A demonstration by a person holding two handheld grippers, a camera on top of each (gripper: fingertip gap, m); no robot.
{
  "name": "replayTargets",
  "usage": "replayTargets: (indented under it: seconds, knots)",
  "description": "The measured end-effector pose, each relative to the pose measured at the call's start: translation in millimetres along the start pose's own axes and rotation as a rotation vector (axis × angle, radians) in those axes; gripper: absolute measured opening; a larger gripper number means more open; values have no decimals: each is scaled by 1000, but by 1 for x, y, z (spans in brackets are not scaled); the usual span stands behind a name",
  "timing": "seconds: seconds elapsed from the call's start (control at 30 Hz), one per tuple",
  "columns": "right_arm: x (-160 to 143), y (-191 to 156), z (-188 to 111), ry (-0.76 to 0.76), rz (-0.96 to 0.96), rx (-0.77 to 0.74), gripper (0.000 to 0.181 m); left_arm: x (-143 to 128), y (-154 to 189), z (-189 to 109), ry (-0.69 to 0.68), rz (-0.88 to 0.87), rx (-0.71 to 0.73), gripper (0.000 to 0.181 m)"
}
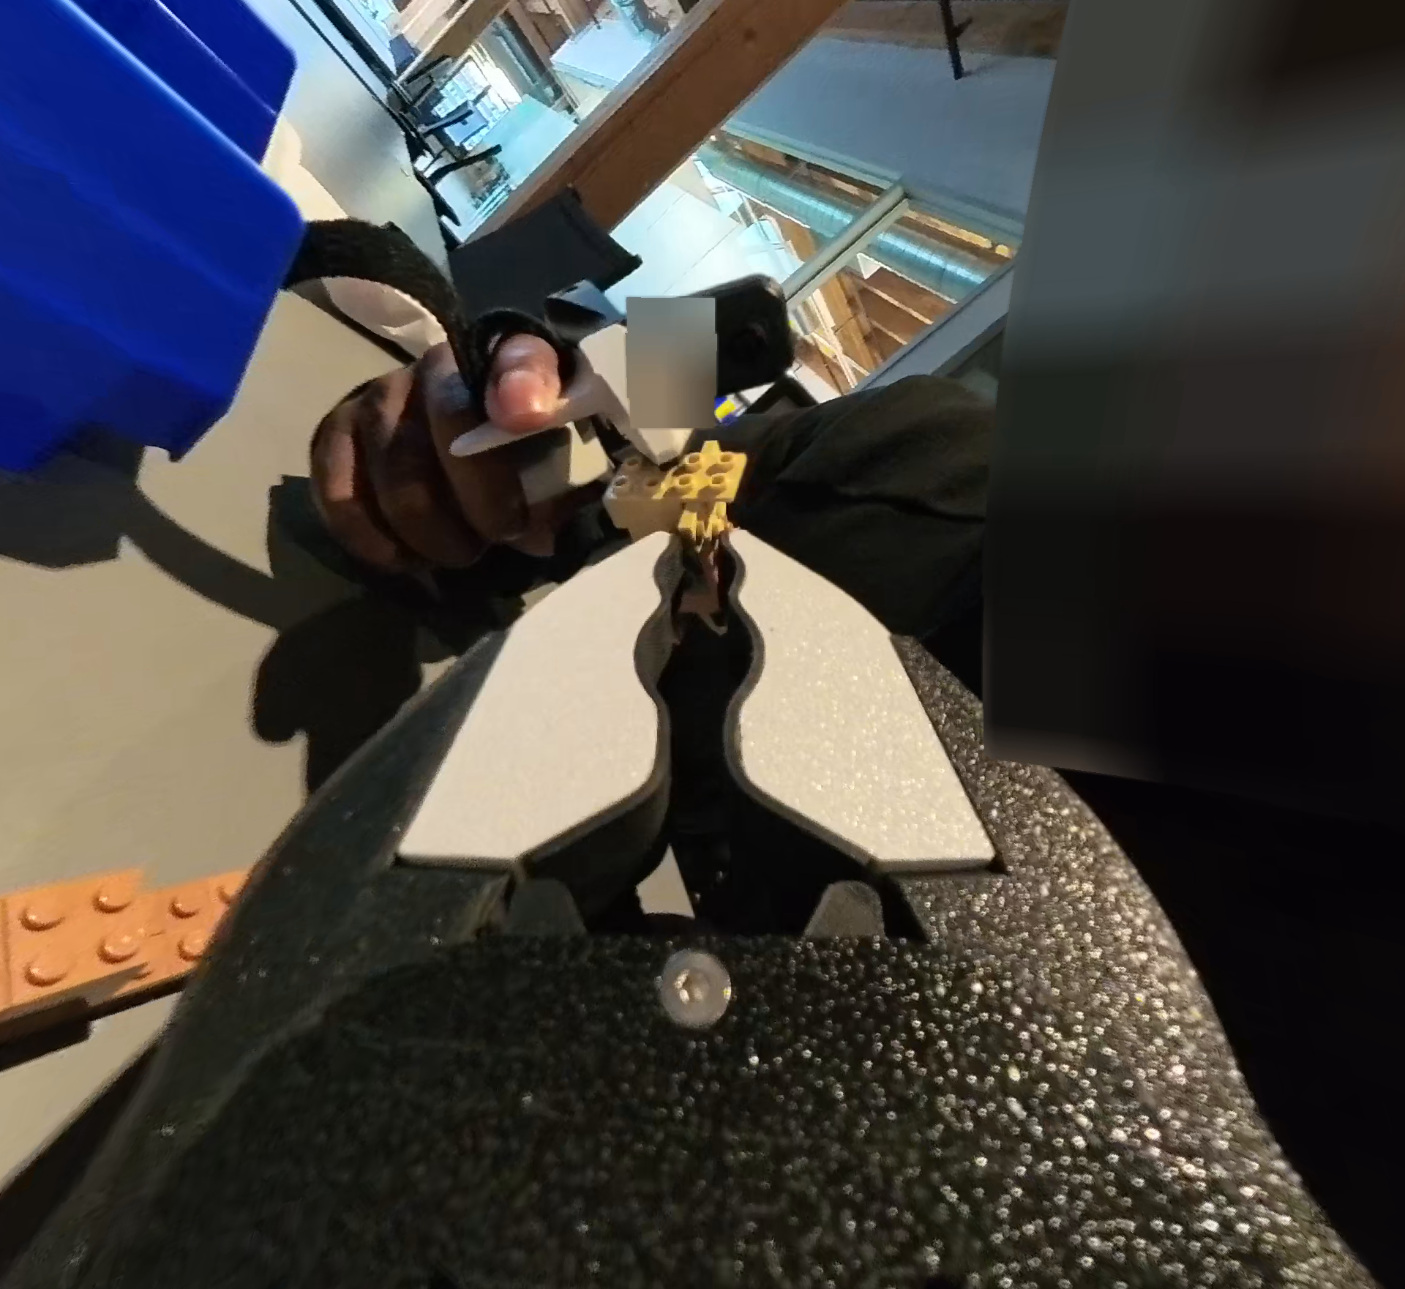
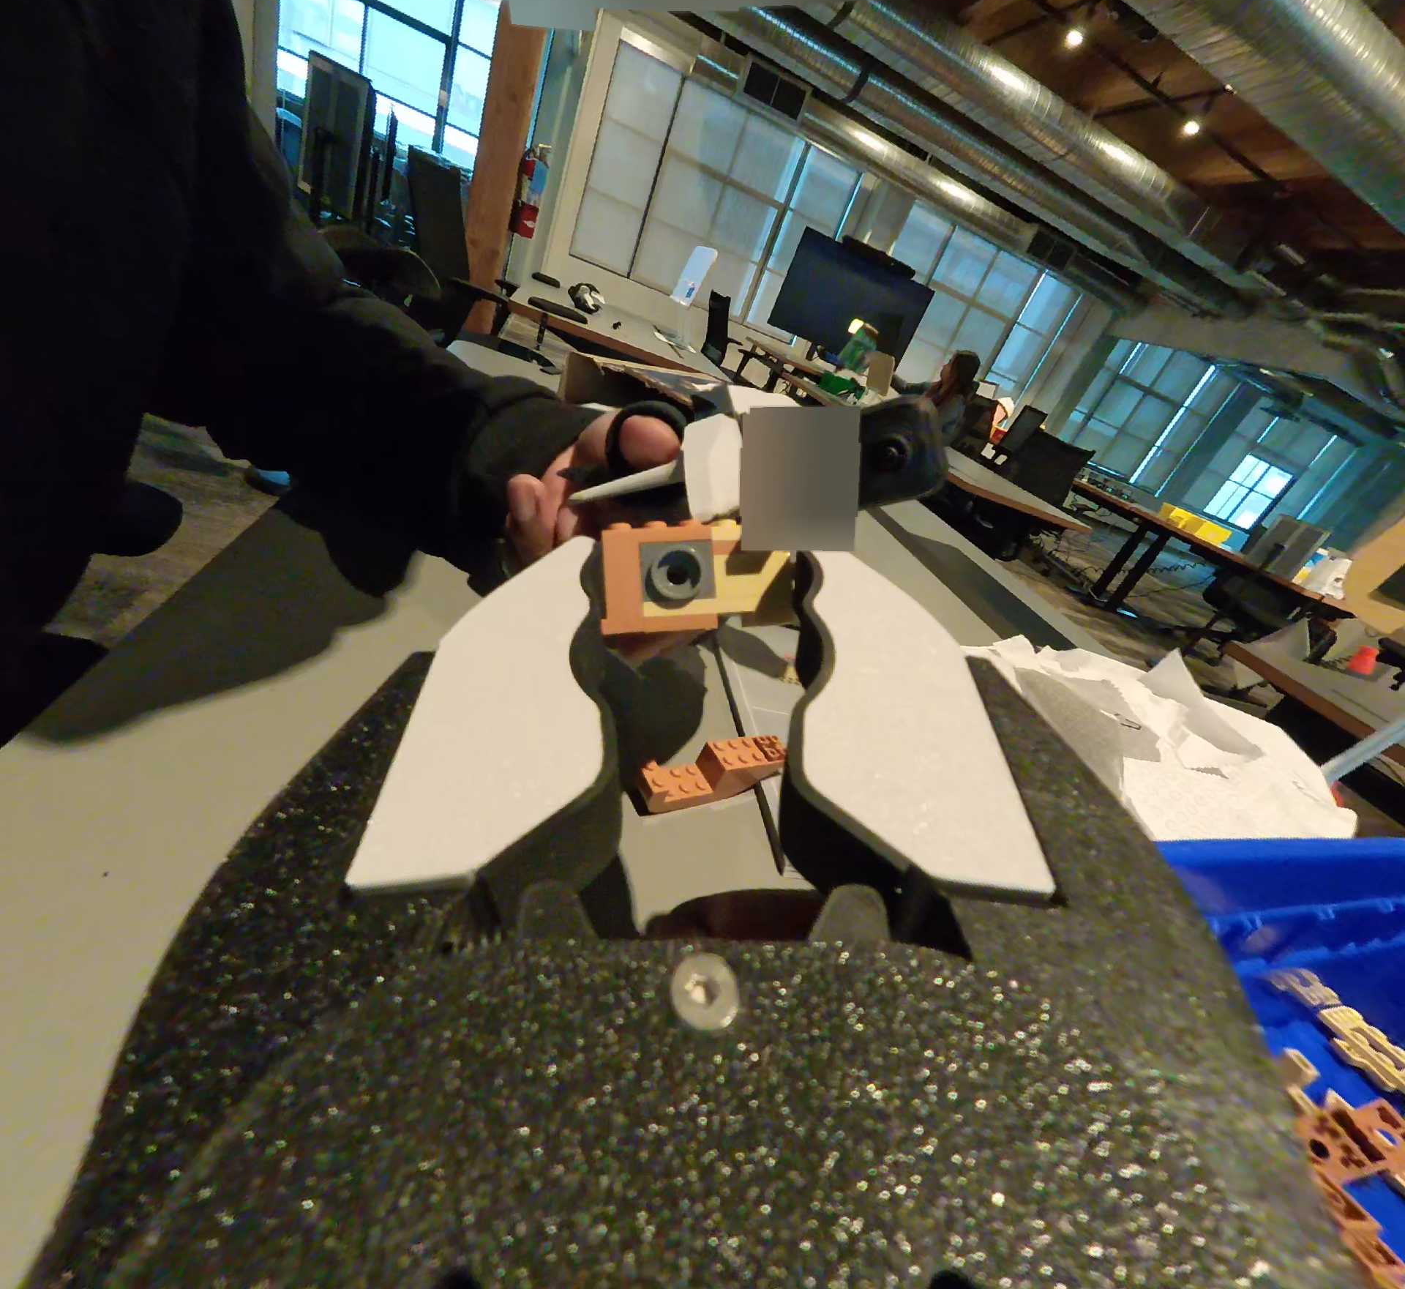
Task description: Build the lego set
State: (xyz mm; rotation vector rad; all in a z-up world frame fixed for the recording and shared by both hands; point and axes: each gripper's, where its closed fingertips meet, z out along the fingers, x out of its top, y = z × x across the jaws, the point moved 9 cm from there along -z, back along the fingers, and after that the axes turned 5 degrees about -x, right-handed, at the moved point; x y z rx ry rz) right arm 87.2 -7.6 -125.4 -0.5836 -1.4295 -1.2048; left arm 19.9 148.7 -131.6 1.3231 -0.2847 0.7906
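Note:
A small brick assembly is held up between both grippers. In the right wrist view the assembly [image 2: 669, 587] shows brown, tan and yellow bricks with a grey round-holed piece. In the left wrist view its tan and yellow studded side [image 1: 680, 492] shows. My left gripper [image 1: 696, 549] is nearly closed, pinching the yellow end. My right gripper [image 2: 696, 572] has its jaws spread to the assembly's width and clamped on its two sides. The right gripper [image 1: 608, 450] also shows in the left wrist view, held by a hand [image 1: 403, 461].
A brown studded plate [image 1: 114, 941] lies on the grey table [image 1: 114, 682]; it also shows with a sloped brown piece in the right wrist view [image 2: 715, 769]. A blue bin [image 1: 114, 188] with loose bricks [image 2: 1292, 963] stands close by. Crumpled white wrappers [image 2: 1140, 735] lie beside it. Left and right tips are no more than a few centimetres apart.

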Motion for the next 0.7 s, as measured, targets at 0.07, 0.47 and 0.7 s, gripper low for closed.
replayTargets:
  seconds: [0.07,0.47,0.7]
  knots:
    - [0,-1,0,-4,-17,-1,47,0,1,0,-10,8,25,11]
    - [5,-2,-1,6,-68,-13,47,1,-3,2,37,-2,8,24]
    - [6,-5,-1,12,-81,-11,47,1,-2,2,59,0,-16,23]
